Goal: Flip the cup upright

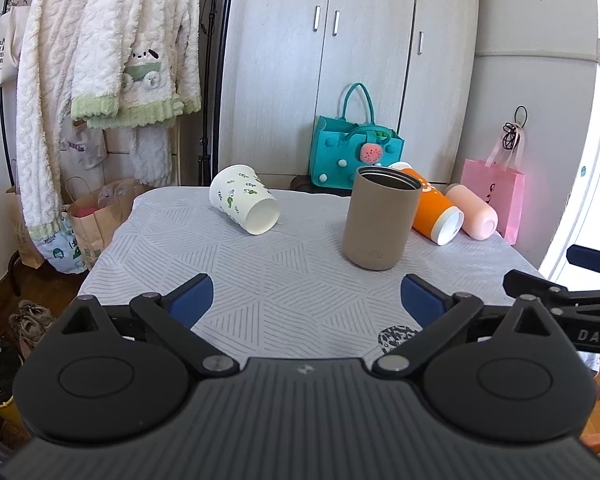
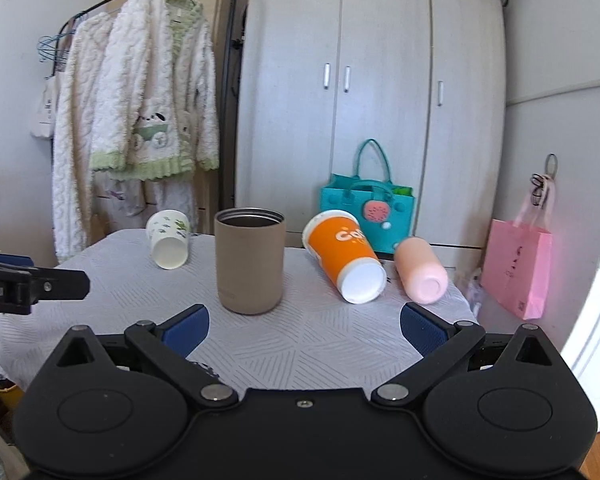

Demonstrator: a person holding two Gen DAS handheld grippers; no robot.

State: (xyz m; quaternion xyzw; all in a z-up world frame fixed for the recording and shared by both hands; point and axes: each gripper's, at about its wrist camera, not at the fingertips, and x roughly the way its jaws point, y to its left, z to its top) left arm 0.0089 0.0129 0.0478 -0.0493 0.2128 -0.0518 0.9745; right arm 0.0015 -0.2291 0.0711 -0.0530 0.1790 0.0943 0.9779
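A tan cup (image 1: pixel 378 218) (image 2: pixel 249 261) stands upright on the table (image 1: pixel 260 288) (image 2: pixel 320 344), mouth up. A white cup with green prints (image 1: pixel 245 199) (image 2: pixel 168 239) lies on its side at the back left. An orange paper cup (image 1: pixel 436 208) (image 2: pixel 346 256) and a pink cup (image 1: pixel 473 210) (image 2: pixel 420 276) lie on their sides at the right. My left gripper (image 1: pixel 306 300) is open and empty above the near table. My right gripper (image 2: pixel 305 330) is open and empty, just in front of the tan cup.
A teal felt bag (image 1: pixel 354 150) (image 2: pixel 366 210) and a pink paper bag (image 1: pixel 496 196) (image 2: pixel 518 264) sit behind the table. Robes (image 1: pixel 100 60) hang on a rack at left. Paper bags (image 1: pixel 92 216) and shoes (image 1: pixel 28 320) stand on the floor at left.
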